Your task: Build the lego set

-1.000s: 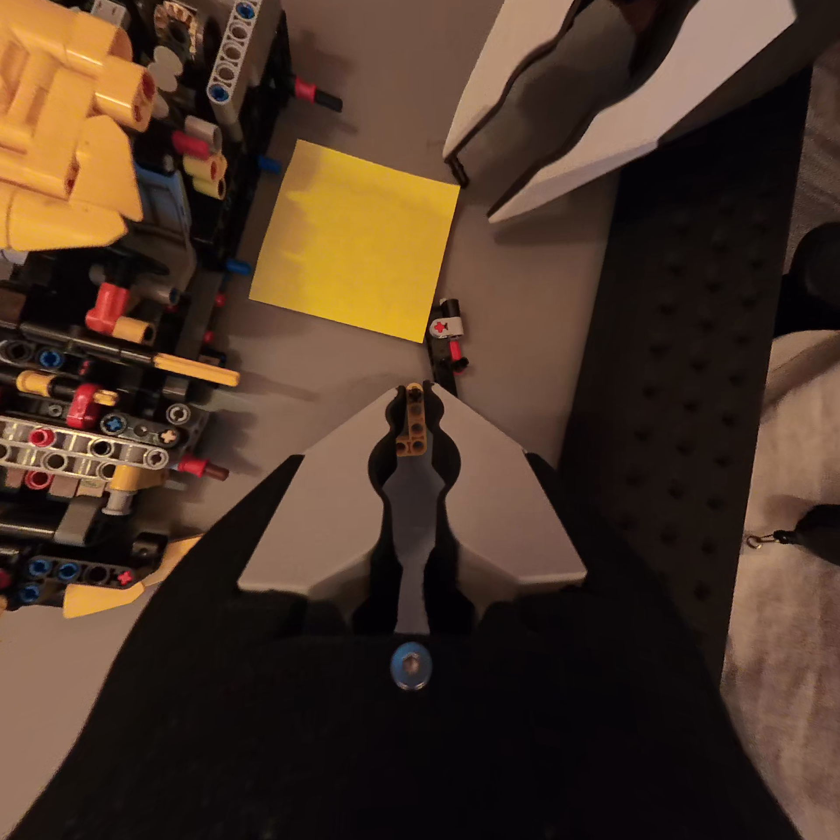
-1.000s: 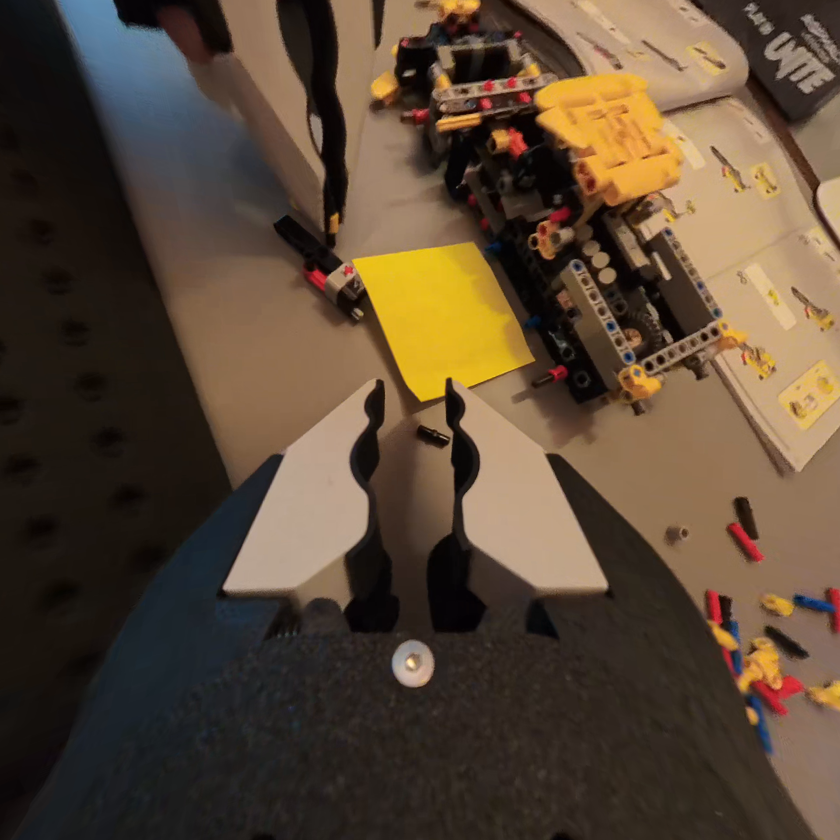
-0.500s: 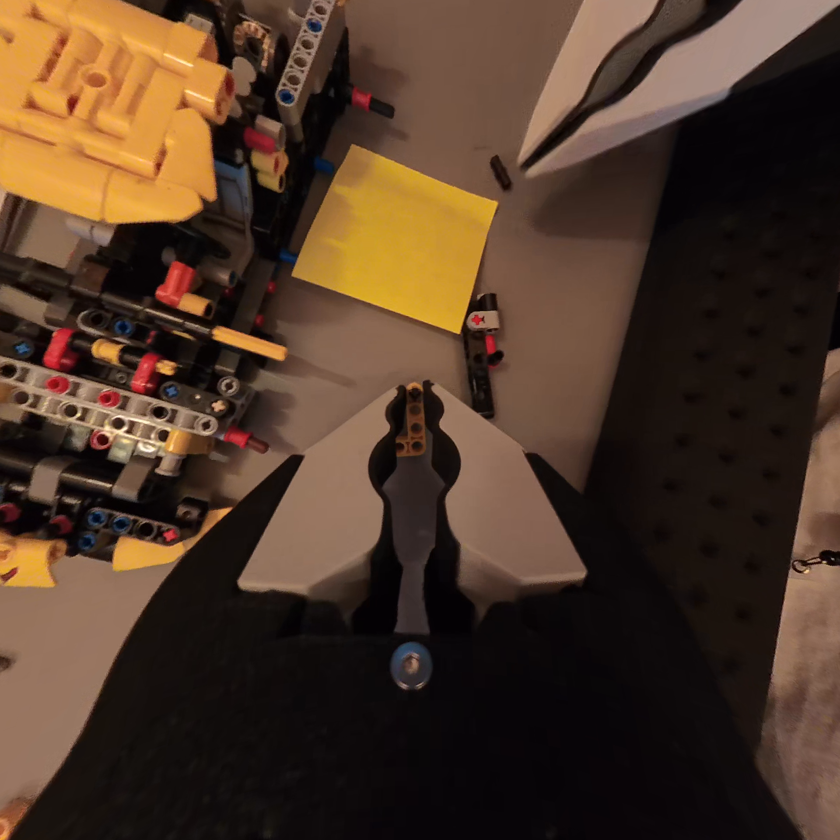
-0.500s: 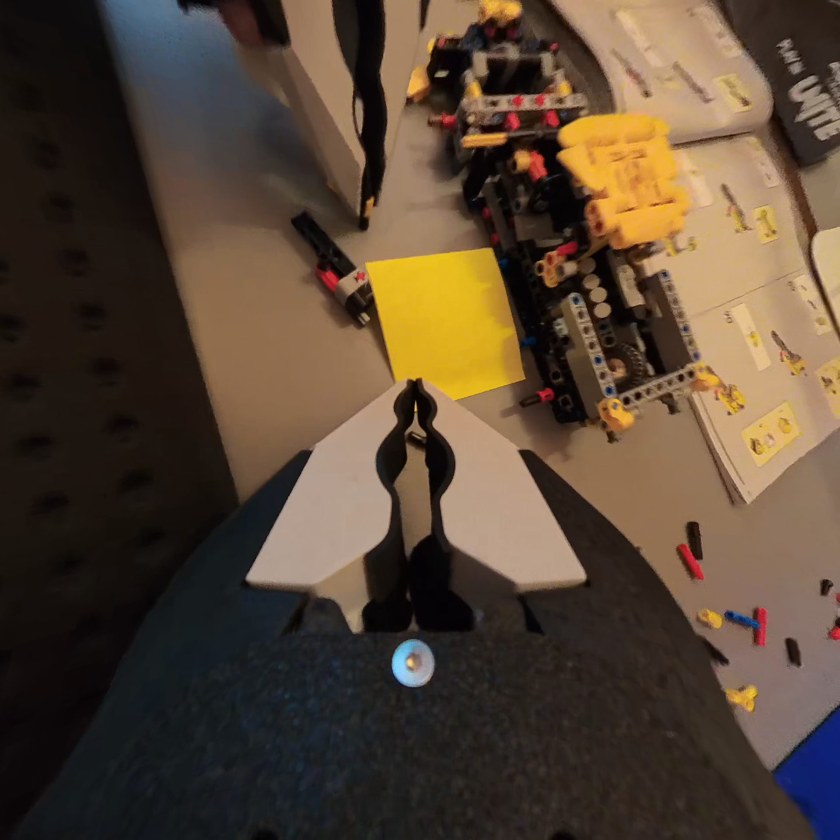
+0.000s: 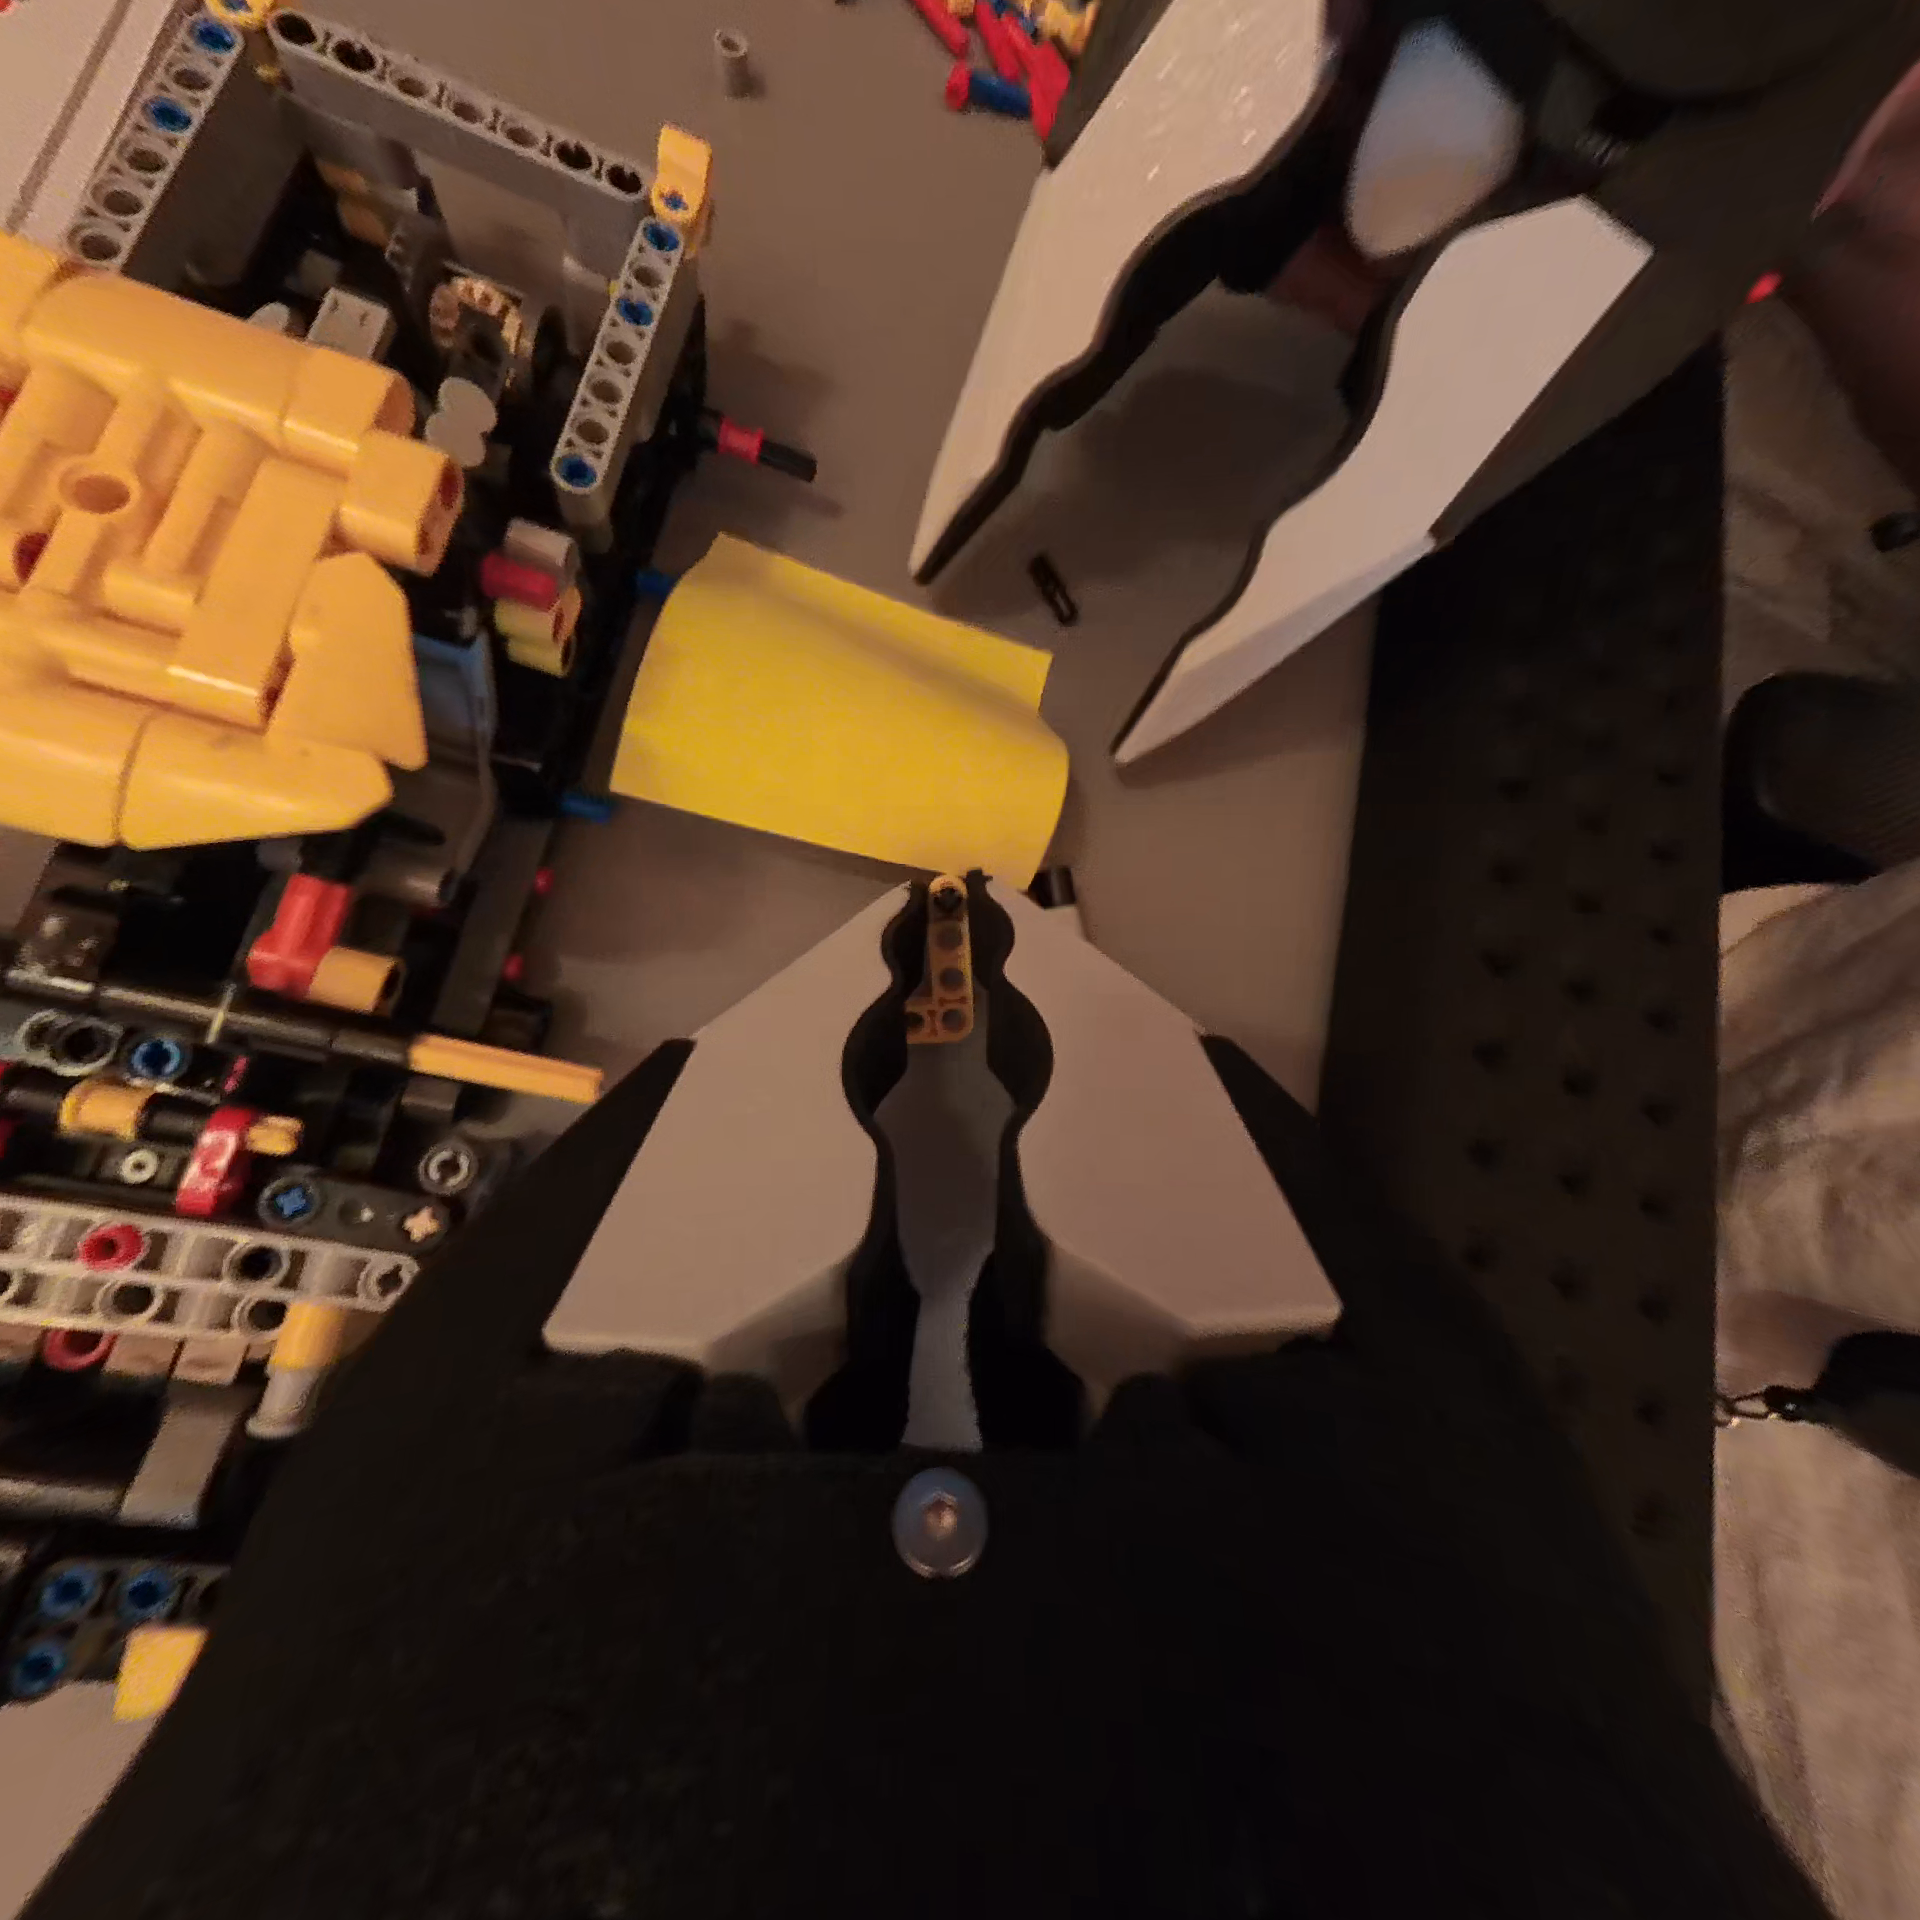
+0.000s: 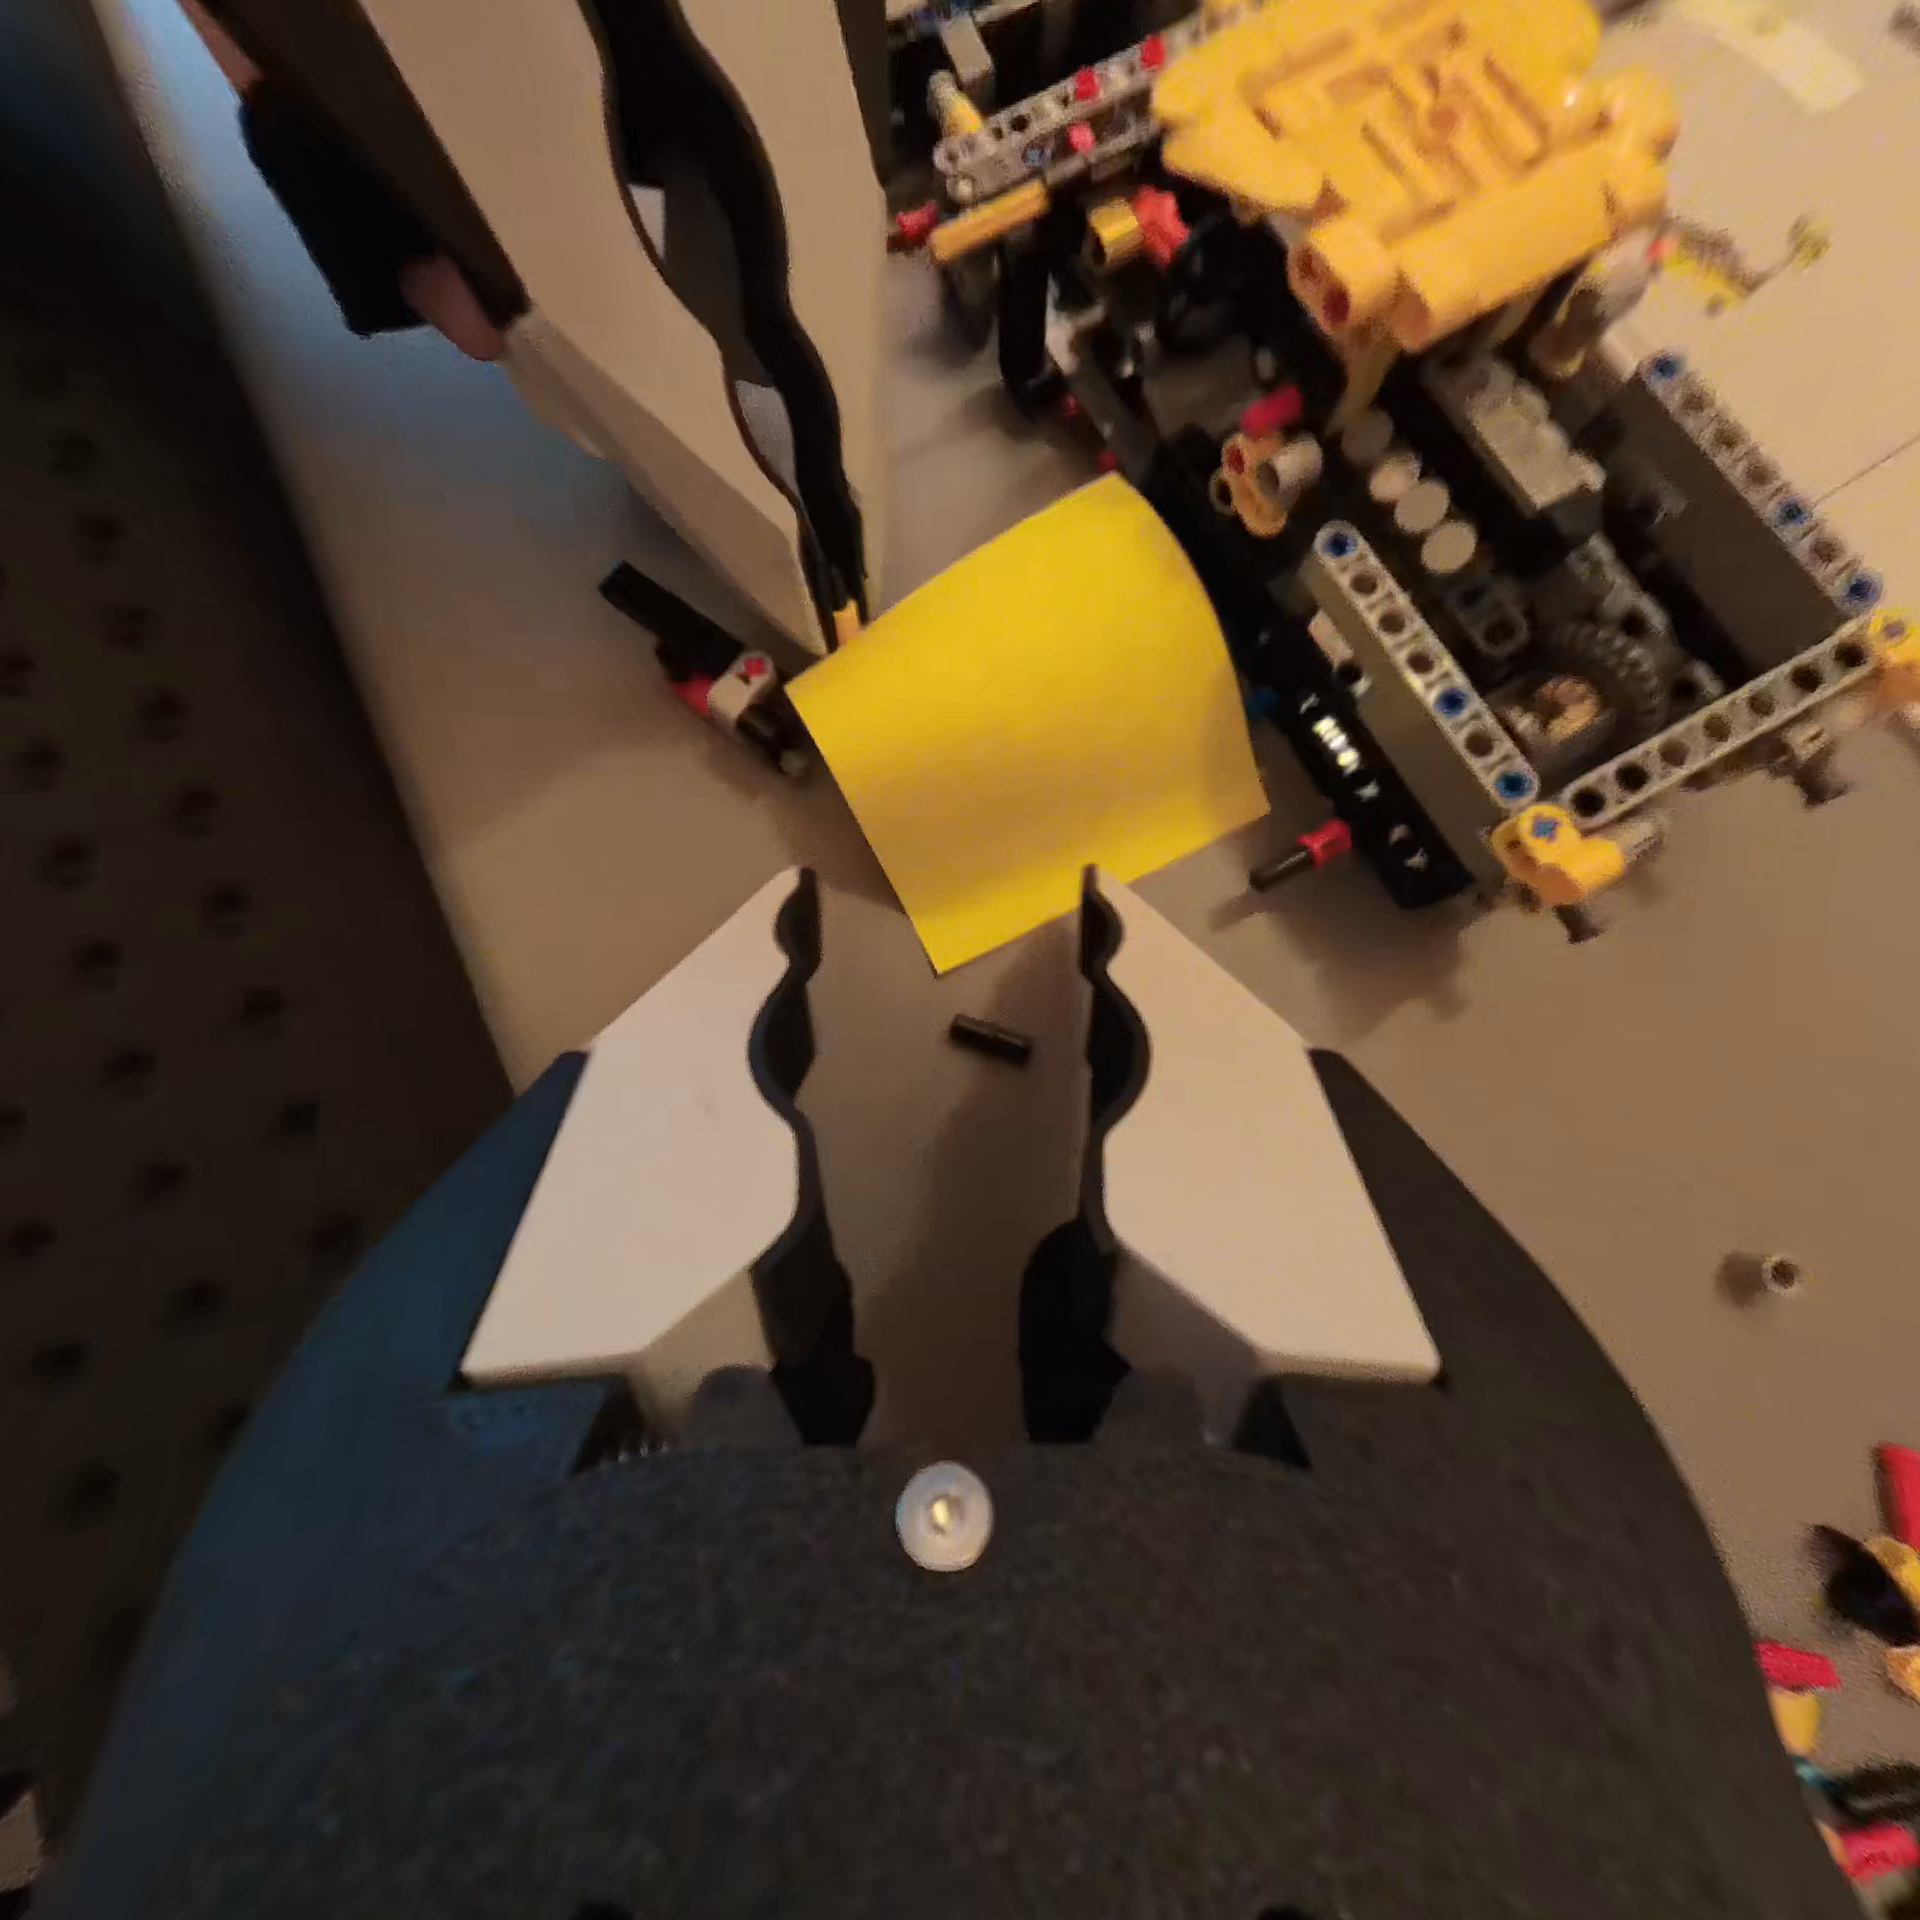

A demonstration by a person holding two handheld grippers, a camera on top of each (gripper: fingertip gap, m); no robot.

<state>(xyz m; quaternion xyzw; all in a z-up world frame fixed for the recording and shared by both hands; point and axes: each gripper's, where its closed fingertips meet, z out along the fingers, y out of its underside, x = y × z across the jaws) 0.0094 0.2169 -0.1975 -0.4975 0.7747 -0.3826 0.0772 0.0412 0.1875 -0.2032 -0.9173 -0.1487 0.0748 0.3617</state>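
Observation:
My left gripper (image 5: 948, 885) is shut on a small yellow beam (image 5: 943, 961), its tip at the near edge of a yellow paper note (image 5: 831, 748) that curls up off the table. My right gripper (image 6: 945, 883) is open, and a small black pin (image 6: 987, 1039) lies on the table between its fingers. The left wrist view shows the same pin (image 5: 1051, 587) by the right gripper (image 5: 1023, 660). The yellow and black lego model (image 6: 1403, 416) stands beyond the note (image 6: 1029, 727). The left gripper (image 6: 836, 613) also shows in the right wrist view.
A small black, white and red assembly (image 6: 717, 675) lies by the note's corner, partly hidden. A grey bush (image 6: 1766, 1273) and several loose pins (image 6: 1870, 1610) lie at the right. A dark perforated mat (image 6: 156, 831) runs along the table's edge. One gripper's finger ends stand about 5 centimetres off the other's.
My right gripper shut beside the black pin, then opened again; the pin still lies on the table. My left gripper moved to the note, whose near edge now curls up.

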